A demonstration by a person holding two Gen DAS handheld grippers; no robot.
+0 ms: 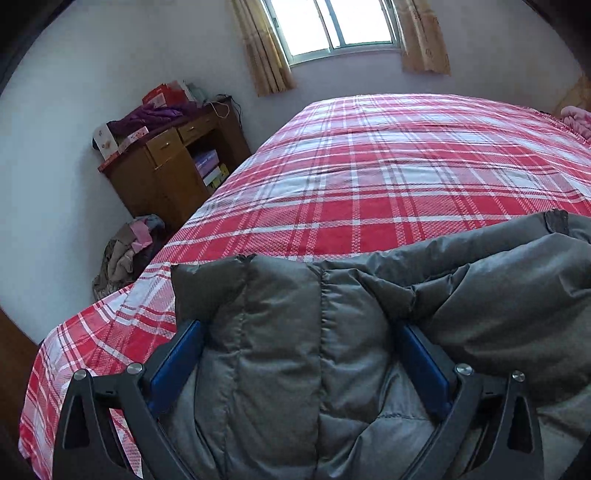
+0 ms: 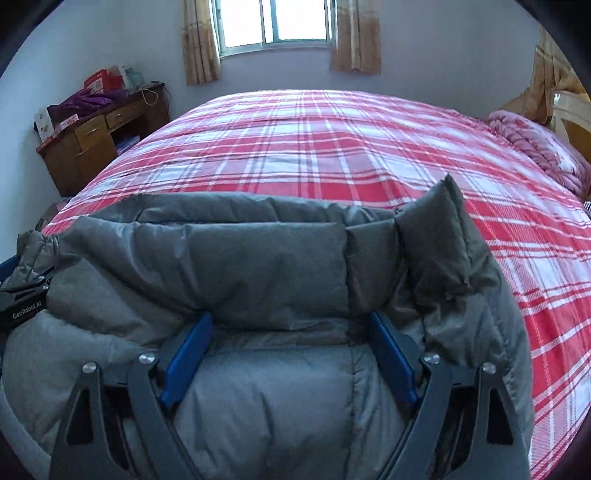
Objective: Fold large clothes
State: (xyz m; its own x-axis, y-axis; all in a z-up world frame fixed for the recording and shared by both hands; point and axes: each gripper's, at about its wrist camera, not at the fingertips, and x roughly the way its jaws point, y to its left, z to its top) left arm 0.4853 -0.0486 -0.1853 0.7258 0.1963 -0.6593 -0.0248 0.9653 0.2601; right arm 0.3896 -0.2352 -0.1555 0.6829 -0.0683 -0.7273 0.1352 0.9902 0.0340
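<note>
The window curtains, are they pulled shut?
No, the curtains hang at each side and the window shows bright between them.

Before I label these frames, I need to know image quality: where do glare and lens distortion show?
Left wrist view: window blown out white, bed edges bowed, corners vignetted black. Right wrist view: window equally overexposed, plaid lines curve outward, grey jacket evenly lit and sharp.

Left hand-held gripper and right hand-held gripper (side by side) both spread wide.
</note>
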